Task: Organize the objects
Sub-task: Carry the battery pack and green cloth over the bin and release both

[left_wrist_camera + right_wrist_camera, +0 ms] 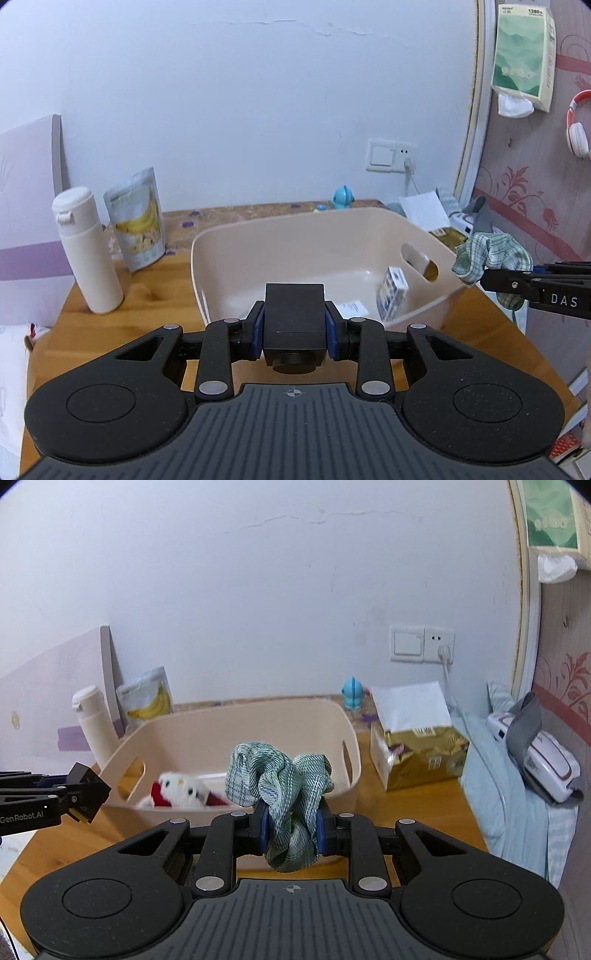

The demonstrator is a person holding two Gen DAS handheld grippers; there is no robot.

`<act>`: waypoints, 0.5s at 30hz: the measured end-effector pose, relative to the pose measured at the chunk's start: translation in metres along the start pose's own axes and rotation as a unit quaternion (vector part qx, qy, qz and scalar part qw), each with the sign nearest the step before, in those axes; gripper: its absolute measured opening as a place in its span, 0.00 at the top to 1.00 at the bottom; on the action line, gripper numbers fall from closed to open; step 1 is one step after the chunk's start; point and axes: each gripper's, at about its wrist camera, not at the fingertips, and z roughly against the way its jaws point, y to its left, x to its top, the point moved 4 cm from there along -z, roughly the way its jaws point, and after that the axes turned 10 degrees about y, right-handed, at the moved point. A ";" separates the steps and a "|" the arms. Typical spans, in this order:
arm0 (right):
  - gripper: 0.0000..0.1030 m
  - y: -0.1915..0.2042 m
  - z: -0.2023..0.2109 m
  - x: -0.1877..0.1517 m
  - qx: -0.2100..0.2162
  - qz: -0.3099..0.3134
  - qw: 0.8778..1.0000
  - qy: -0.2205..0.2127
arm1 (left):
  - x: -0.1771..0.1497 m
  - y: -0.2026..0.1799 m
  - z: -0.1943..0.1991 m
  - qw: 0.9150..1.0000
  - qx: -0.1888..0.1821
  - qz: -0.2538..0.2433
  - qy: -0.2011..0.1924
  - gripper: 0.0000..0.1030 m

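My left gripper [294, 326] is shut on a black box [294, 314], held above the near rim of the beige plastic basket [258, 236]. My right gripper [291, 825] is shut on a bunched green checked cloth [275, 775], in front of the same basket [229, 723]. In the left wrist view the cloth [487, 254] and right gripper hang at the basket's right side. The left gripper's black box [86, 786] shows at the left of the right wrist view. Inside the basket lie a blue-patterned small box [392, 295], a white card [351, 308] and a white-and-red plush toy [181, 788].
On the wooden table stand a white bottle [86, 251] and a banana snack pouch [136, 221] at the left. A blue toy figure [352, 694] is by the wall, a gold box [421, 760] with white paper right of the basket. A wall socket [421, 644] has a plugged cable.
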 end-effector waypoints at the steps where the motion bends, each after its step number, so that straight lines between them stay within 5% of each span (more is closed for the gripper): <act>1: 0.78 0.000 -0.001 0.004 -0.001 0.001 1.000 -0.002 | 0.004 0.001 -0.001 1.000 0.001 -0.001 -0.001 0.69; 15: 0.78 -0.004 -0.031 0.038 0.002 -0.002 1.000 -0.009 | 0.042 0.001 -0.047 1.000 0.005 0.000 0.003 0.69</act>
